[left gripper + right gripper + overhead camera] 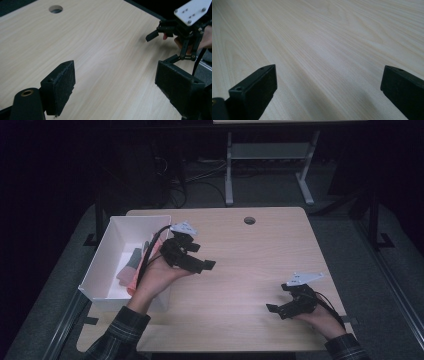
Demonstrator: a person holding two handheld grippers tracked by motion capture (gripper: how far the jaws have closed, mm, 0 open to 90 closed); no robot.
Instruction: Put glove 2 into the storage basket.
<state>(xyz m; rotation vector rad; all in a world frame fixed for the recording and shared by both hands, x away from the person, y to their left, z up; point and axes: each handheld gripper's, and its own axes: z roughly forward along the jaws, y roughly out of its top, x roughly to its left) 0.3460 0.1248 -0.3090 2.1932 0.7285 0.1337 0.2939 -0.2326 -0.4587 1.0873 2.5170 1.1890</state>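
R gripper [280, 309] at 5 o'clock near table [250, 270] front edge: jaws wide apart, nothing between, only bare wood ahead. L gripper [200, 262] at 9 o'clock, just right of white bin [107, 251]: jaws spread wide, empty. Pink and grey items [131, 266] lie in bin. Cable hole [249, 220] at 12.
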